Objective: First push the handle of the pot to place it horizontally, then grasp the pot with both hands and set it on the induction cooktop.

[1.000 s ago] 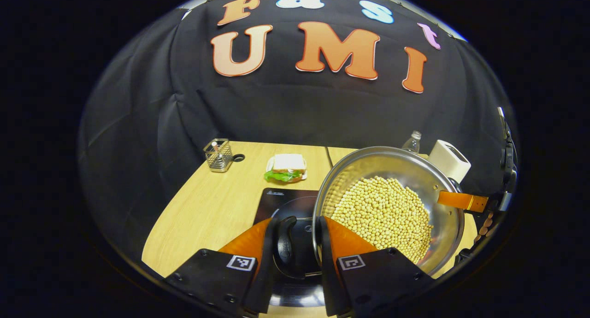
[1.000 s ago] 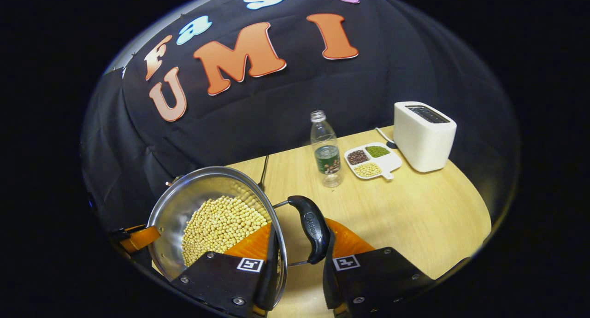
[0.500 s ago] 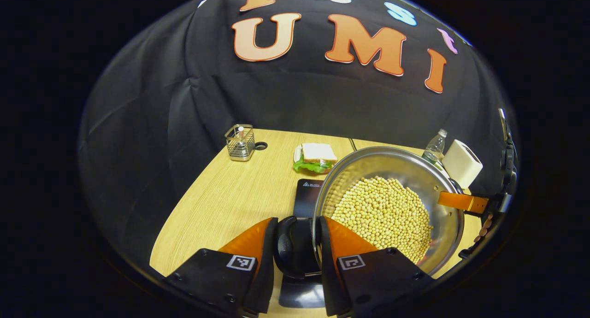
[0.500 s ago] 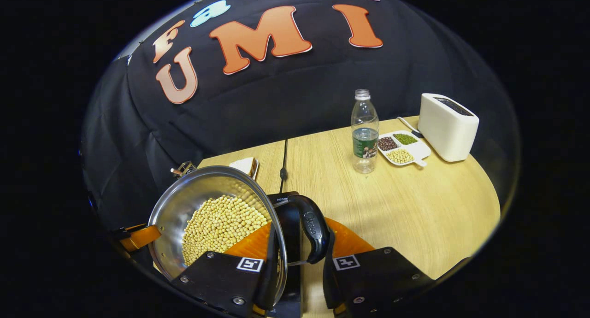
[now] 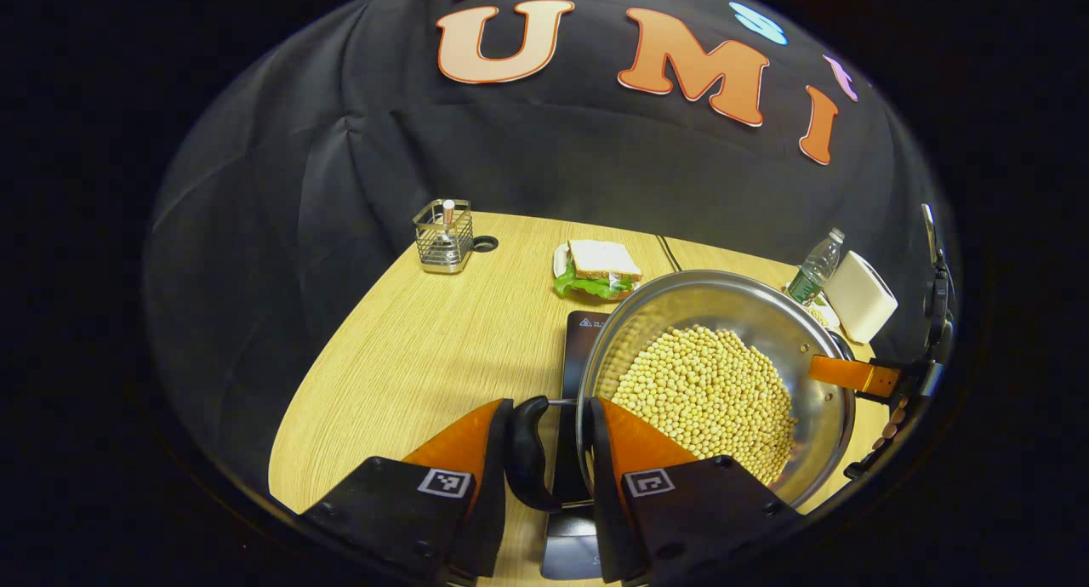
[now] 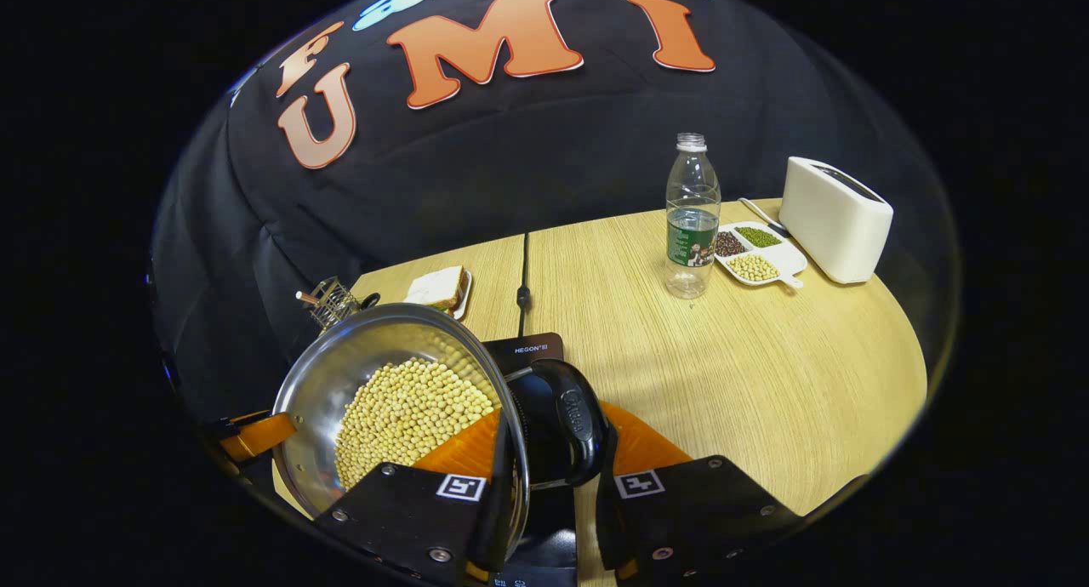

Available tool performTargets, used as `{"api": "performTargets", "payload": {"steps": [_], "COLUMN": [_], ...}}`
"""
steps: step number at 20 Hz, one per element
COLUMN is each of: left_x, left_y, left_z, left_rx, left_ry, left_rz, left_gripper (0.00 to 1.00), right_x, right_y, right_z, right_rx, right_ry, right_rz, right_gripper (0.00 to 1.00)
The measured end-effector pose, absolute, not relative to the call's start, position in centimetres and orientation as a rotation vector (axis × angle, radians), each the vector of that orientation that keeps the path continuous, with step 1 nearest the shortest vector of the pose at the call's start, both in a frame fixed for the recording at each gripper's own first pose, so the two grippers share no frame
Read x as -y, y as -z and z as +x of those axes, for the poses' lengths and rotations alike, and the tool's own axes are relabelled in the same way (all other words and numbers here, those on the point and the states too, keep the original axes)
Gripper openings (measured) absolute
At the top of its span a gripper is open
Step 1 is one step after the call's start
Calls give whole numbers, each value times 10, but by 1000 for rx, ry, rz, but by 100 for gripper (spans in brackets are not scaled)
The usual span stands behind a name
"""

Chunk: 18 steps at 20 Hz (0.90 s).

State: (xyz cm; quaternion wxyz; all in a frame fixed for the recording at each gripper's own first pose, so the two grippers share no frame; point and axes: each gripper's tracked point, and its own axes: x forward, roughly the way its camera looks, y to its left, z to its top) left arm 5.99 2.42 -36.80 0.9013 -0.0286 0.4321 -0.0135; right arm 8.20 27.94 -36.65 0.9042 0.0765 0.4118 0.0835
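Where black cloth backs it, wooden table point(image 6: 766, 383), toaster point(image 6: 834, 219).

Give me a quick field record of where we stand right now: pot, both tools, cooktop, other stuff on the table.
pot: steel pot, full of beans, held up between both tools
left tool: left tool shut on the pot's left handle
right tool: right tool shut on the pot's right handle
cooktop: black cooktop on the table, partly under the pot; contact cannot be told
other items: sandwich, wire basket, bottle, bean tray, toaster
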Motion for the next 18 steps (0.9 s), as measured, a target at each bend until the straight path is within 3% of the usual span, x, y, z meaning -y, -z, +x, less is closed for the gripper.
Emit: {"api": "performTargets", "payload": {"steps": [2, 3, 4, 7, 18], "left_x": [-24, -24, -24, -25, -21], "left_y": [372, 373, 372, 373, 378], "left_z": [60, 61, 62, 63, 65], "left_rx": [-904, -909, -908, -904, -920], "left_ry": [30, 29, 30, 35, 33], "left_rz": [-60, -63, -62, -60, -30], "left_gripper": [53, 54, 52, 50, 58], "right_x": [-280, -280, -280, -278, -276], "right_y": [371, 372, 374, 373, 382], "right_z": [81, 81, 82, 82, 76], "right_rx": [-860, -861, -864, -864, -890], "right_ry": [-168, -166, -165, -161, -160], "right_rz": [154, 152, 151, 154, 149], "right_gripper": [41, 36, 41, 41, 57]}}
